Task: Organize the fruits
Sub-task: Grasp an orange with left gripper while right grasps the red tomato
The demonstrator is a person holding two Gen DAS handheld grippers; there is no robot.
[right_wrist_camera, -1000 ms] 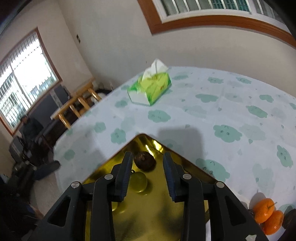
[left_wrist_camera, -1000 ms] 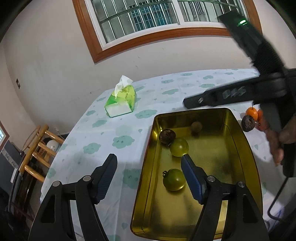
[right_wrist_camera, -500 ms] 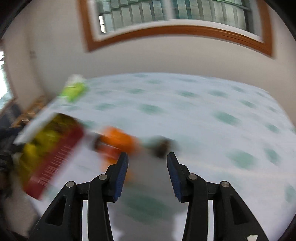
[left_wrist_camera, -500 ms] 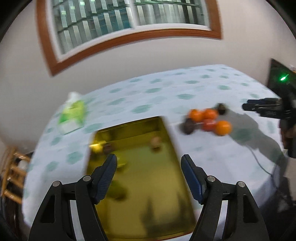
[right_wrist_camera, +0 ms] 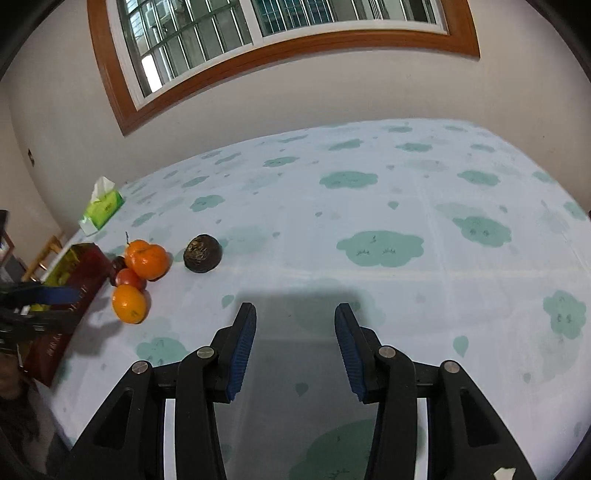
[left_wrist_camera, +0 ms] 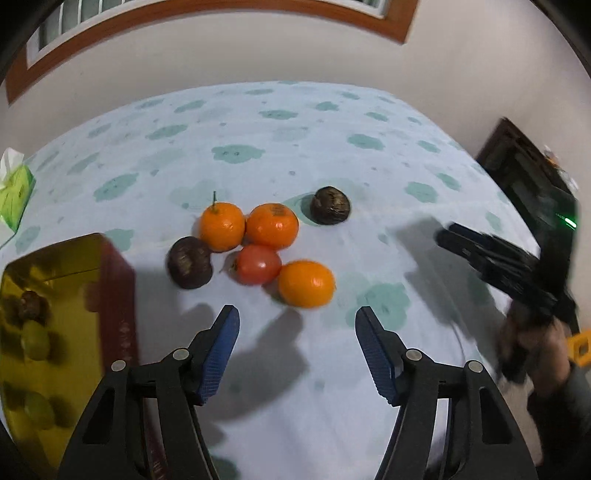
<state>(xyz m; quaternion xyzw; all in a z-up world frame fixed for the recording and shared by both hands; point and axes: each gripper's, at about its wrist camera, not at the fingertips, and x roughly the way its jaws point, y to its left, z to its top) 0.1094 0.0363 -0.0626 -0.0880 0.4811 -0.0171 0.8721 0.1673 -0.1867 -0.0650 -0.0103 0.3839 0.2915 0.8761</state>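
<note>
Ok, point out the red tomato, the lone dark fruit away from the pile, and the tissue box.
red tomato (left_wrist_camera: pixel 258 264), left wrist view, middle of its glossy skin.
lone dark fruit (right_wrist_camera: pixel 202 253), right wrist view, centre of its wrinkled top.
tissue box (right_wrist_camera: pixel 104 209), right wrist view, its green side.

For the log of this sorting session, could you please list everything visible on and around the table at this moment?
oranges: three, orange, clustered mid-table, the nearest one closest to the left gripper.
tomato: one, red, among the oranges.
dark fruits: two on the cloth, dark brown; one beside the cluster, the other set apart behind it.
tray: one, gold inside and red outside, at the table's left edge.
fruits in the tray: two green, one dark, blurred.
tissue box: one, green, far left of the table.
tablecloth: one, pale blue with green clouds.
window: one, brown frame, on the wall.
left gripper: black, blue fingers, open, empty.
right gripper: same, open, empty.
</note>
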